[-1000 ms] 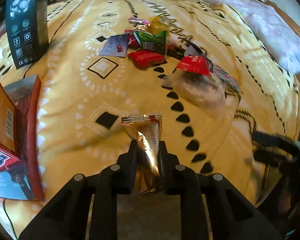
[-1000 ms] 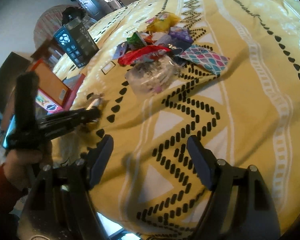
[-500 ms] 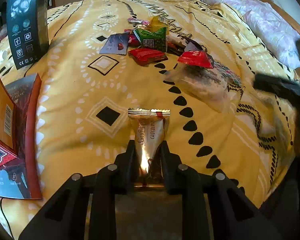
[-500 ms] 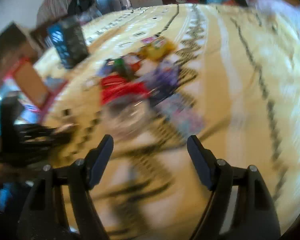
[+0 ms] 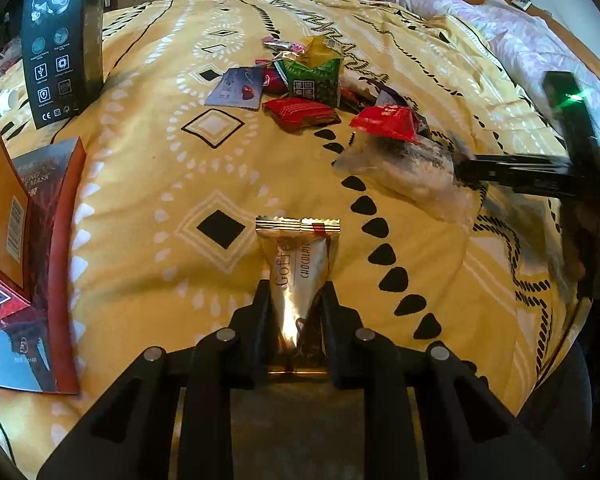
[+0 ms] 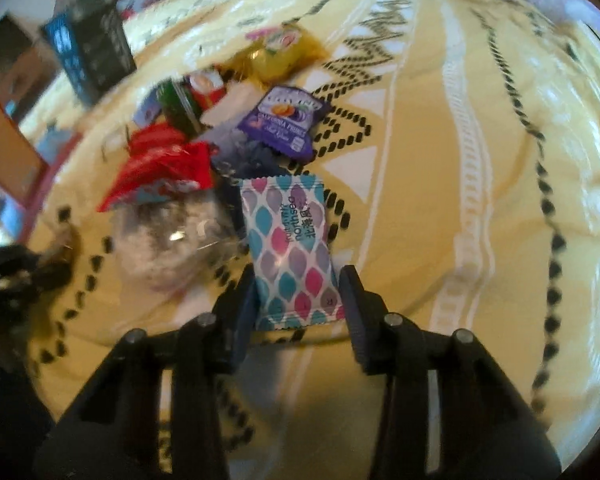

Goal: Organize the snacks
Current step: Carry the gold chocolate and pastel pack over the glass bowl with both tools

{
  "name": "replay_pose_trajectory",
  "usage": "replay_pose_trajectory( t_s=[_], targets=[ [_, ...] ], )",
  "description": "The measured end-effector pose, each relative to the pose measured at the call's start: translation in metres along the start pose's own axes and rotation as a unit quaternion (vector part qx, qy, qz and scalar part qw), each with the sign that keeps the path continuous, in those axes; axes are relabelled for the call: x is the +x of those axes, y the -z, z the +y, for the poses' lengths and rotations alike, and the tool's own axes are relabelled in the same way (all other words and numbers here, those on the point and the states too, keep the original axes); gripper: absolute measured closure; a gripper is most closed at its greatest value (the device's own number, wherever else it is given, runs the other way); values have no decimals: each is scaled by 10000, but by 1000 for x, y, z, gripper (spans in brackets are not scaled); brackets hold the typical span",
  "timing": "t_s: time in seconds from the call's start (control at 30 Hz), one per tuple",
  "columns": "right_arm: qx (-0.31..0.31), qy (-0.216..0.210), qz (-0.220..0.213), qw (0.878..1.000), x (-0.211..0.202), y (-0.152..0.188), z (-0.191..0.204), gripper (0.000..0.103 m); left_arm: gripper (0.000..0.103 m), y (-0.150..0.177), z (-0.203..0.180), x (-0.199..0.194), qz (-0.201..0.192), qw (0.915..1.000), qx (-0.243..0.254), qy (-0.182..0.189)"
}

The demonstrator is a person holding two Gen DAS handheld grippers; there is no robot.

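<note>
My left gripper (image 5: 294, 296) is shut on a gold chocolate packet (image 5: 298, 256) and holds it just above the yellow bedspread (image 5: 148, 184). My right gripper (image 6: 298, 286) is open, its fingers on either side of a packet with blue, pink and purple scales (image 6: 290, 248) that lies on the bedspread (image 6: 440, 160). It also shows at the right of the left wrist view (image 5: 476, 172), beside a clear bag with a red top (image 5: 400, 160). A pile of snack packets (image 5: 308, 80) lies further back.
A black box (image 5: 60, 48) stands at the far left of the bed. An orange and red open carton (image 5: 24, 248) lies at the left edge. A purple prune packet (image 6: 284, 120) and a yellow packet (image 6: 280, 52) lie beyond the right gripper. Pink bedding (image 5: 520, 40) lies at the back right.
My right gripper has swung in from the bed's near edge to the scaled packet. My left gripper has kept the gold packet and turned it to face up.
</note>
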State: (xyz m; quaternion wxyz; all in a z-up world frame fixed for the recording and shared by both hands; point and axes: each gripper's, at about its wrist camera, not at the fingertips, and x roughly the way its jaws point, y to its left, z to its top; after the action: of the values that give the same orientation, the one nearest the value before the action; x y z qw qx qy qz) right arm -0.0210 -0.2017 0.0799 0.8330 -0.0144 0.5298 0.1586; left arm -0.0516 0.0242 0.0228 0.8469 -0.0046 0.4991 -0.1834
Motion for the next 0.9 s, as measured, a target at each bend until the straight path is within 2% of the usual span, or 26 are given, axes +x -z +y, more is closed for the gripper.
replay_pose_trajectory(
  t_s=[0.17, 0.33, 0.4, 0.53, 0.63, 0.67, 0.77, 0.9],
  targets=[
    [651, -285, -303, 9970, -39, 28, 18, 62, 81, 3, 1, -9, -8, 10000, -65, 2],
    [660, -569, 14, 9962, -37, 61, 57, 61, 80, 9, 8, -7, -60, 9998, -168, 131],
    [537, -451, 122, 9975, -27, 69, 66, 59, 78, 9, 10, -7, -111, 9996, -213, 173],
    [374, -439, 148, 9982, -22, 64, 67, 56, 77, 12, 8, -6, -205, 9996, -140, 102],
    [163, -360, 237, 9989, -16, 62, 70, 58, 77, 11, 4, -5, -188, 9998, -90, -40],
    [150, -318, 197, 9992, -17, 62, 71, 63, 79, 11, 2, -6, -168, 9998, -66, -83],
    [230, -313, 12, 9992, -26, 64, 71, 65, 81, 7, -9, -17, -204, 9996, 62, -188],
    [434, -322, -466, 9975, -57, 55, 69, 65, 82, -7, -20, -58, -590, 9979, 212, -184]
  ],
)
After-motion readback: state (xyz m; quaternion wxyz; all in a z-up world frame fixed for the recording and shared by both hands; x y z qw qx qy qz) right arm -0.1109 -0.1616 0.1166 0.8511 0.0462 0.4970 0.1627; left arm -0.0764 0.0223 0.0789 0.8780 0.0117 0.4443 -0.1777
